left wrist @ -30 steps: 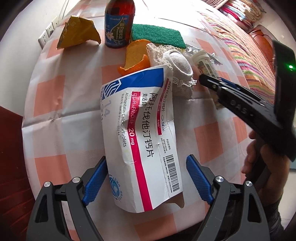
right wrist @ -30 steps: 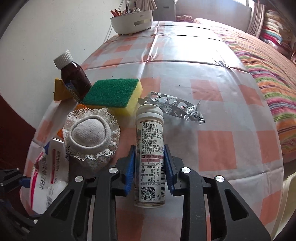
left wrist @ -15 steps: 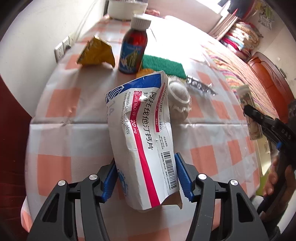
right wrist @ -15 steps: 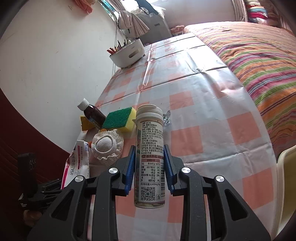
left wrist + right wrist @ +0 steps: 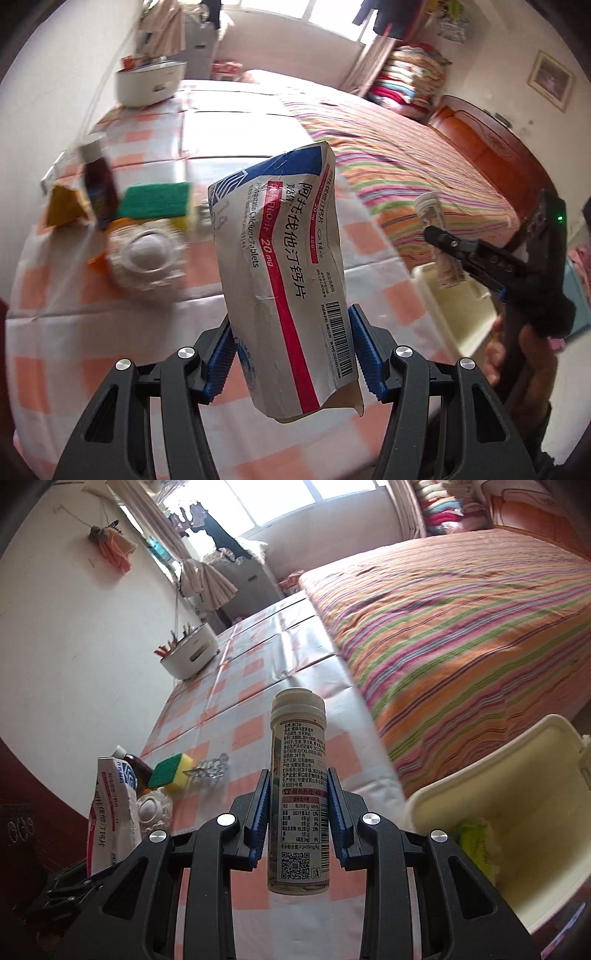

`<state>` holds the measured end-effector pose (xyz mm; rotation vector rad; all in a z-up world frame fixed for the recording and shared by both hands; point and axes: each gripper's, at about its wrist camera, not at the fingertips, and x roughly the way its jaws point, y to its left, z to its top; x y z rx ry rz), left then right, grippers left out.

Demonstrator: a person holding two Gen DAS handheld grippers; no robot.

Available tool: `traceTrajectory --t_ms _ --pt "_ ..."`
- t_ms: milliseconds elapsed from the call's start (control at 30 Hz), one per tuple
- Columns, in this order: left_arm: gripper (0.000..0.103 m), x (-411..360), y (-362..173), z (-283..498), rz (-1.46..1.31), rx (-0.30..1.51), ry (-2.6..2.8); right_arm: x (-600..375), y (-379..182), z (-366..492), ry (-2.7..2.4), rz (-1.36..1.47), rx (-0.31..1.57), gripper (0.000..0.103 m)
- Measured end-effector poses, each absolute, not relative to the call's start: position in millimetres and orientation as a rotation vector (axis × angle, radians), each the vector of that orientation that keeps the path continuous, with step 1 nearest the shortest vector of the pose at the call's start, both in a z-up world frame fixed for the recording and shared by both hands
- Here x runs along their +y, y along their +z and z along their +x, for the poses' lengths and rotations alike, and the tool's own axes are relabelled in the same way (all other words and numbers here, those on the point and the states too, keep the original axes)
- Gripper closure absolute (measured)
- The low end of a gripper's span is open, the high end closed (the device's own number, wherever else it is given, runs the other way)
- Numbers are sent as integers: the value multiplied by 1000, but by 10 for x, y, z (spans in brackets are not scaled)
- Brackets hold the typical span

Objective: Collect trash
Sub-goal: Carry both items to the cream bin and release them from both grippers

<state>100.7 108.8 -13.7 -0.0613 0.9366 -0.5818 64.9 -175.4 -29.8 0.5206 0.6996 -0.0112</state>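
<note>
My left gripper [image 5: 291, 350] is shut on a crumpled white, blue and red medicine box [image 5: 284, 266], lifted clear of the checked tablecloth [image 5: 74, 314]. The same medicine box [image 5: 112, 812] shows at the lower left of the right wrist view. My right gripper [image 5: 297, 808] is shut on a white tablet bottle [image 5: 298, 797], held upright above the table's edge. In the left wrist view the tablet bottle [image 5: 439, 240] hangs at the right over a cream bin [image 5: 458, 310]. That cream bin [image 5: 513, 808] stands low at the right, with yellow-green trash inside.
On the table lie a brown syrup bottle [image 5: 99, 184], a green and yellow sponge [image 5: 157, 201], a lace-edged white pad [image 5: 147, 254], a yellow wrapper [image 5: 62, 205] and a blister strip [image 5: 208, 768]. A white bowl [image 5: 190, 655] stands far back. A striped bed [image 5: 461, 627] borders the table.
Both grippers have lifted and swung right with their loads, away from the table toward the bin. The left jaws closed in on the medicine box early on.
</note>
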Motion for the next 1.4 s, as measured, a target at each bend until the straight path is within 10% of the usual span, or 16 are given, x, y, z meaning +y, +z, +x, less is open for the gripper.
traceTrajectory --t_ms 1000,1133,1400 --pt "47 -978 -262 561 126 957 -870 -2897 -453 -104 -374 628 591 73" --pt "47 -1024 -278 575 129 960 -870 -2942 -477 -140 -369 664 593 53" --pt "46 -1147 -300 596 130 964 -881 -3117 -281 -415 -409 735 427 53"
